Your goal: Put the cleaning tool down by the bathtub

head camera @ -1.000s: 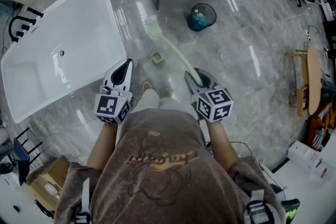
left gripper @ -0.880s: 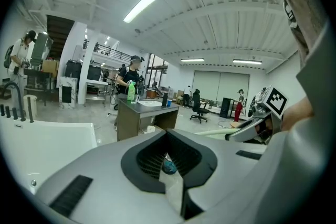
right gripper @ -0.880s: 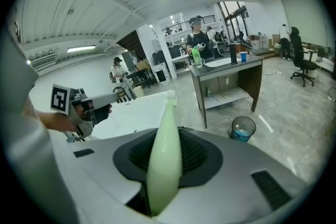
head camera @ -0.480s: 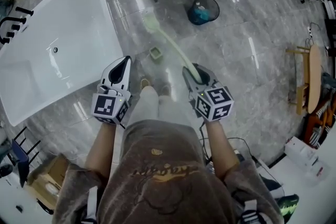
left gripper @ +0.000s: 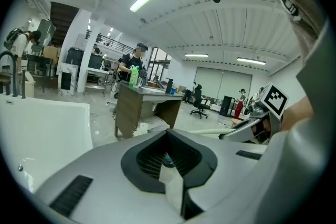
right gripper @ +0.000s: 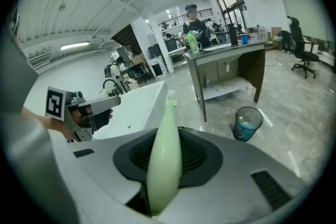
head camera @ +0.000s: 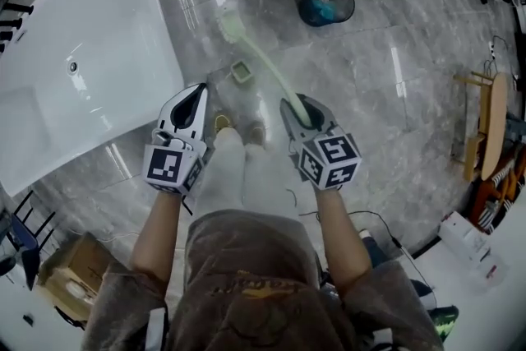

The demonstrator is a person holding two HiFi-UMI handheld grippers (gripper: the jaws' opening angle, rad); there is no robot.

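Your right gripper [head camera: 297, 109] is clamping the handle of the pale green cleaning tool [head camera: 263, 60]; your left gripper [head camera: 194, 97] is hanging closed, empty, near the bathtub [head camera: 90, 70].

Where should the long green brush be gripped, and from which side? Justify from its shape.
At the thick rounded handle end, from behind, in line with the shaft, as the right gripper does. The brush thins toward its bristle head, so the fat end likely fills the jaws best.
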